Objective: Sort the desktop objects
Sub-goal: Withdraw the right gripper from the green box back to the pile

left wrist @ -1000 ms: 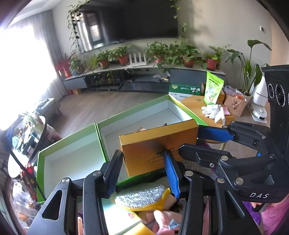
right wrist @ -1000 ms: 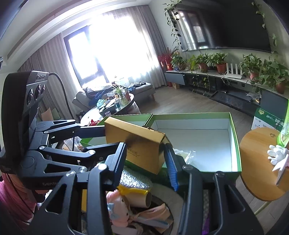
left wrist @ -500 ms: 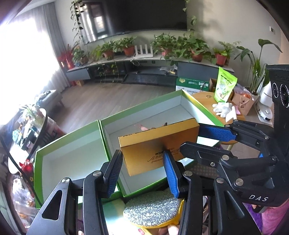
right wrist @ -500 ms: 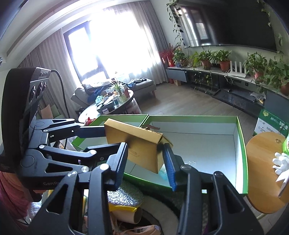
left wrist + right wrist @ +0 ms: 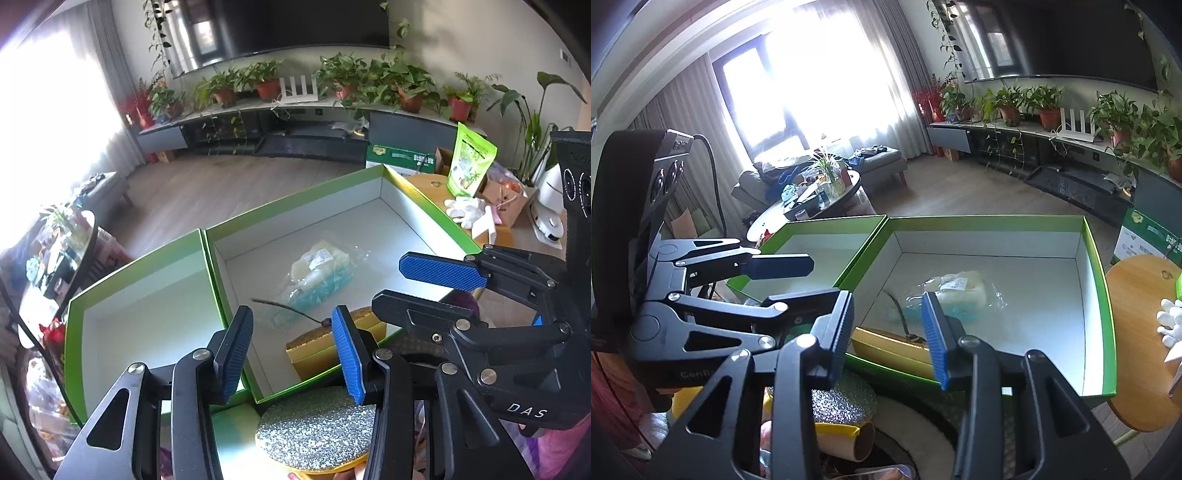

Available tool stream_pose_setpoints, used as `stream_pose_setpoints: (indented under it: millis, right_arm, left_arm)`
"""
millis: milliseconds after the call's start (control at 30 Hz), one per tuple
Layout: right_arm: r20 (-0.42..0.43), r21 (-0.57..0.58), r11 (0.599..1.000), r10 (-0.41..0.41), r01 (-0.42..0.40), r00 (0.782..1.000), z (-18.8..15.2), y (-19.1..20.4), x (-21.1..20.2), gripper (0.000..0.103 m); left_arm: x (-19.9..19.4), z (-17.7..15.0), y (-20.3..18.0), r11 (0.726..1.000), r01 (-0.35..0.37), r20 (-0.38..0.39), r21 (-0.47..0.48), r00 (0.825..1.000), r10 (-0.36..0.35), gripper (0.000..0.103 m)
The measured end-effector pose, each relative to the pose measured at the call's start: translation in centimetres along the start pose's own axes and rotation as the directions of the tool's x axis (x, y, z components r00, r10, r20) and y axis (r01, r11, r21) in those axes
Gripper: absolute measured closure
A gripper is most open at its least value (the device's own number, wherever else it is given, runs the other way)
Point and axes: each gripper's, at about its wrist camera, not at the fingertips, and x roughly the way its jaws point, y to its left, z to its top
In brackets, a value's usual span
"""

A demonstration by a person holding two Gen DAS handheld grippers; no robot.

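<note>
In the near corner of the right-hand green tray lies the yellow box, flat on the white floor against the front wall, a thin dark cord trailing off its top. Just beyond it in the same tray sits a clear plastic packet with pale and turquoise contents. The left gripper hangs above the tray's front wall with its jaws spread and nothing between the blue pads; the right gripper is likewise spread over the box with nothing pinched, though its jaws have just been closing a little. A second green tray adjoins the first on the left, its white floor bare. Nearer the cameras lies a silver glitter disc with a yellow rim. To the right stands a round wooden side table bearing white gloves and a green pouch. Behind, a wood floor runs to a low media bench lined with potted plants beneath a wall-mounted television, and bright curtained windows light a cluttered coffee table.
</note>
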Motion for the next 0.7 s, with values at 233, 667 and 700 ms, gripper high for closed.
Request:
stream_pose_setpoints:
  millis: [233,667,700]
  right_arm:
    - [0.012,-0.003,1.0,-0.025,0.025,1.0,0.2,0.5,-1.3,0.064]
    - [0.09,-0.054,0.997,-0.045,0.05,0.995,0.2,4.2,-7.6,0.058]
    - [0.096,-0.057,0.997,-0.045,0.051,0.994,0.0,4.4,-8.0,0.058]
  left_arm:
    - [-1.5,0.1,-0.6,1.0,0.015,0.016,0.012,1.0,-0.016,0.058]
    - [-8.3,0.0,-2.2,0.999,0.017,0.093,0.033,0.996,-0.02,0.057]
    - [-8.8,-0.2,-2.3,0.999,0.017,0.098,0.036,0.995,-0.02,0.057]
